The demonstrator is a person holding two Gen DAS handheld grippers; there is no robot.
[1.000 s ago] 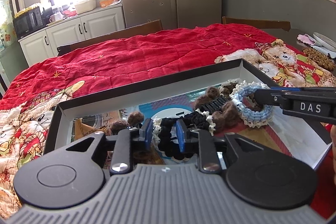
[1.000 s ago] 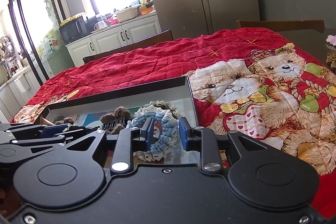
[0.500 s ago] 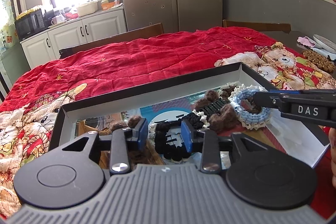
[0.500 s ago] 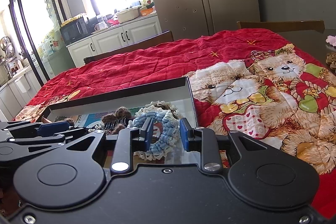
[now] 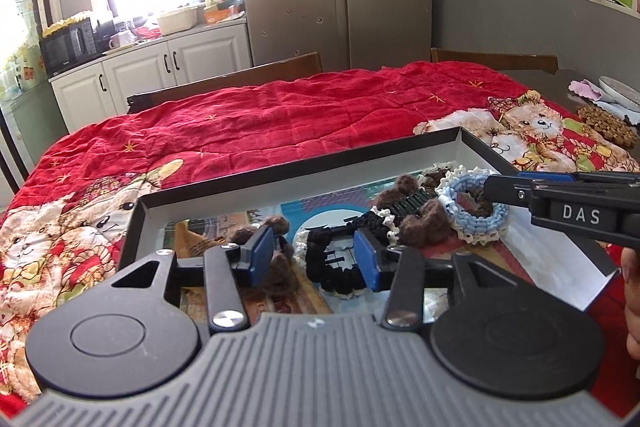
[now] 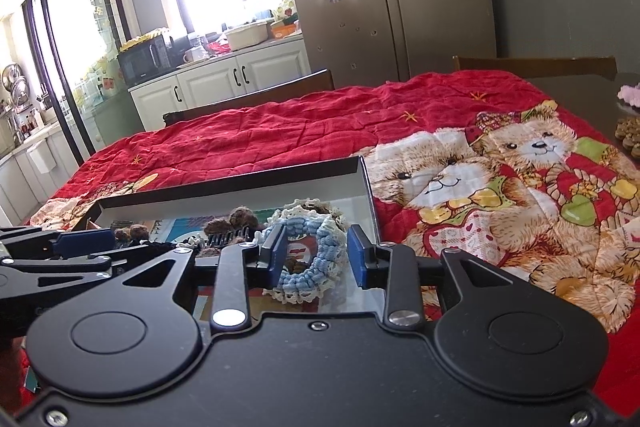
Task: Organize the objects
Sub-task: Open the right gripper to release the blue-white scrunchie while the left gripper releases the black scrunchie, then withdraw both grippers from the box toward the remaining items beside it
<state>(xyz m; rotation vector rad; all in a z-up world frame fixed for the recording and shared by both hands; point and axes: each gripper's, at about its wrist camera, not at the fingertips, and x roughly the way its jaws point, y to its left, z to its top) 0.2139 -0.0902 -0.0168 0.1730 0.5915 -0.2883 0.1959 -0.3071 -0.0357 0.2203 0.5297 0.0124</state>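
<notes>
L gripper jaws just opening, clear of black scrunchie between them, R gripper jaws just opening, blue scrunchie between, both over tray

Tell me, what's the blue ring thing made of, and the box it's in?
The blue scrunchie looks like soft knitted or crocheted yarn: chunky loops, with a cream lacy trim. The box seems to be cardboard, matte black outside and pale grey inside, judging by its thin folded walls, though that is not certain.

Red teddy-bear quilt; black box; blue-and-cream scrunchie; black scrunchie.
</notes>
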